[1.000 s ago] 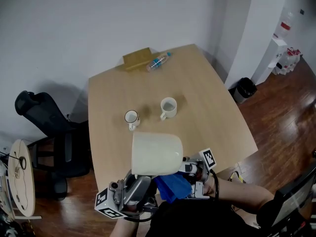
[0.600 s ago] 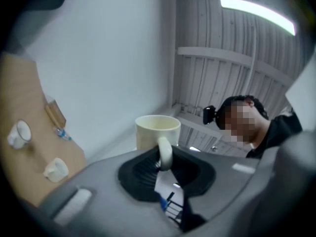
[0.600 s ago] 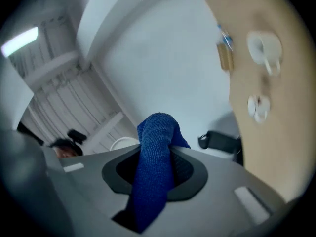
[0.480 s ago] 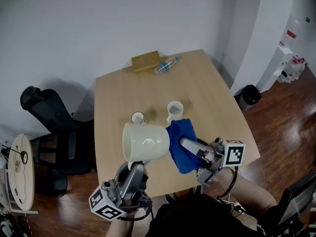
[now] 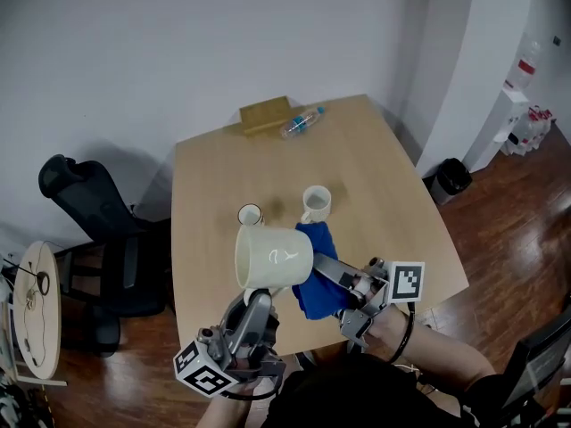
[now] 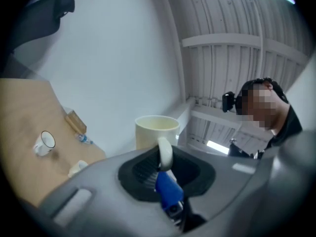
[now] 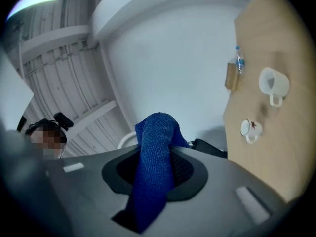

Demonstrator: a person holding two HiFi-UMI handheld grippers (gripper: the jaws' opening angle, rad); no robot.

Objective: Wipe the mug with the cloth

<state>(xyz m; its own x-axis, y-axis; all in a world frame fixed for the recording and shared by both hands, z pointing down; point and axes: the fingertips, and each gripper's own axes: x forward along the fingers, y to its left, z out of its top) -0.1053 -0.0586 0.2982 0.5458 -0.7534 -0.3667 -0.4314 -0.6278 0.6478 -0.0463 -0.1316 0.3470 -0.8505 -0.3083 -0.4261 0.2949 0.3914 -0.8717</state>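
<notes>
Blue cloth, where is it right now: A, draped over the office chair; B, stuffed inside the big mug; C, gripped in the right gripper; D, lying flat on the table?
C: the right gripper is shut on the cloth, holding it up off the table beside the big mug.

In the head view, the mug [image 5: 274,257] hides the bench [image 5: 393,194] behind it and the jaw tips of the left gripper [image 5: 258,298] beneath it, while the cloth [image 5: 314,300] beside it swallows those of the right gripper [image 5: 326,267].
</notes>
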